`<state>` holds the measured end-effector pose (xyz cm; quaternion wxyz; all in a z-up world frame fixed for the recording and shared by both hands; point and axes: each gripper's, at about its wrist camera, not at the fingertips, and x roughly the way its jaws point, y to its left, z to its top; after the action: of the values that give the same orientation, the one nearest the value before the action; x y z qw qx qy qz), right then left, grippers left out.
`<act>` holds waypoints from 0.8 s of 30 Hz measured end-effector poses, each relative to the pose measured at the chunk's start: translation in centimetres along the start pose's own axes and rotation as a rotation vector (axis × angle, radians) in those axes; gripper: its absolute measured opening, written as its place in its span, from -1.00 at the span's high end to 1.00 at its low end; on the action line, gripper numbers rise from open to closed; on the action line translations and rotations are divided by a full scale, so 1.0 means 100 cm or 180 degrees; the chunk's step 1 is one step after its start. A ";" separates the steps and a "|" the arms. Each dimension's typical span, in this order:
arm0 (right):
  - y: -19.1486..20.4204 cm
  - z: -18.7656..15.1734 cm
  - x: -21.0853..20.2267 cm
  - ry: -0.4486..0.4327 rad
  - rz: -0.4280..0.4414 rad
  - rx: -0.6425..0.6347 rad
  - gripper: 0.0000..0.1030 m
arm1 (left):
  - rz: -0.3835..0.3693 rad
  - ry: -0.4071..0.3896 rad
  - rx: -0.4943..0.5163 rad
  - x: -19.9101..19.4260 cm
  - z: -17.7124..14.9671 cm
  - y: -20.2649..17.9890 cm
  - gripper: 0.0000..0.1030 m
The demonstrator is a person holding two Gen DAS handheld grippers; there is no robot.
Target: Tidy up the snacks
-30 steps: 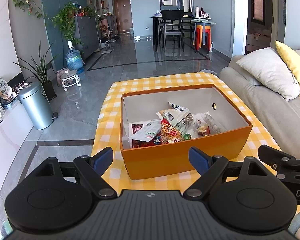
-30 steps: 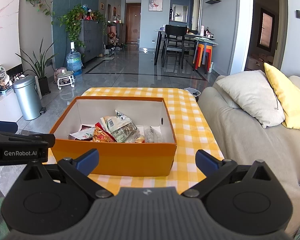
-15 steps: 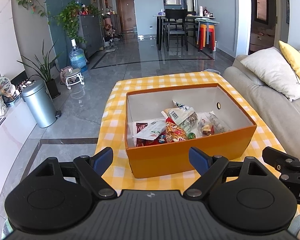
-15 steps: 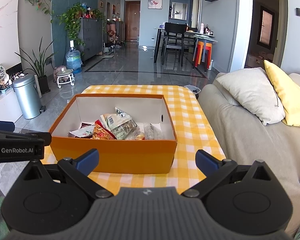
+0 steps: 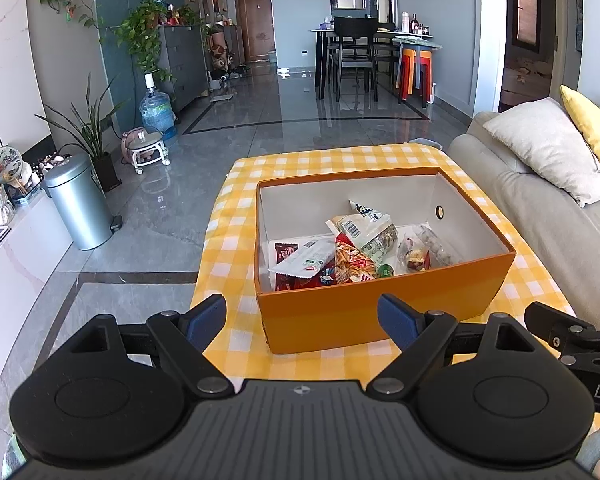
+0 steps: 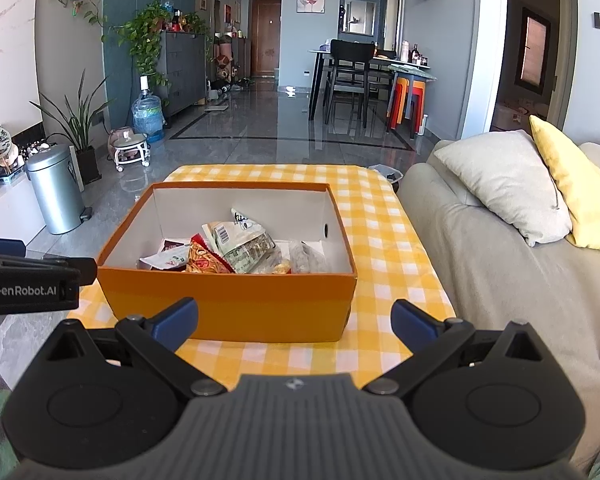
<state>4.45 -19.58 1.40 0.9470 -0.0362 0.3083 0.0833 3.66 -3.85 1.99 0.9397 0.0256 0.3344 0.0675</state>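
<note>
An orange box (image 5: 384,308) (image 6: 228,304) with white inner walls sits on a table under a yellow checked cloth (image 5: 236,232) (image 6: 384,240). Inside it lie several snack packets (image 5: 360,244) (image 6: 236,248): a white sachet, red and orange bags, a clear-windowed bag and clear wrapped sweets. My left gripper (image 5: 302,322) is open with nothing between its fingers, held back from the box's near wall. My right gripper (image 6: 294,322) is open too and holds nothing, in front of the same wall. Each gripper's body shows at the edge of the other's view.
A beige sofa (image 5: 548,216) (image 6: 496,248) with a grey cushion and a yellow cushion runs along the table's right side. A metal bin (image 5: 80,204) (image 6: 56,188) stands on the tiled floor to the left, near plants and a water bottle. Dining chairs stand far back.
Both grippers have drawn back and a little upward from the box, so it looks smaller and farther off. Their jaws stay open and the snacks have not moved.
</note>
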 end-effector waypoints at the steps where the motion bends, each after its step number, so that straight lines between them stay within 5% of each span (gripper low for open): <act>1: 0.000 0.000 0.001 0.0011 0.0002 0.0000 -0.92 | 0.0020 0.0003 0.0011 0.001 0.000 0.000 -0.94; 24: 0.005 -0.004 0.010 0.0201 0.0011 -0.0005 -0.92 | -0.0058 0.0018 -0.0050 0.002 -0.002 0.006 -0.94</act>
<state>4.96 -19.04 0.47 0.9366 -0.0389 0.3379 0.0840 3.63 -3.25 1.74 0.9395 0.0150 0.3367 0.0616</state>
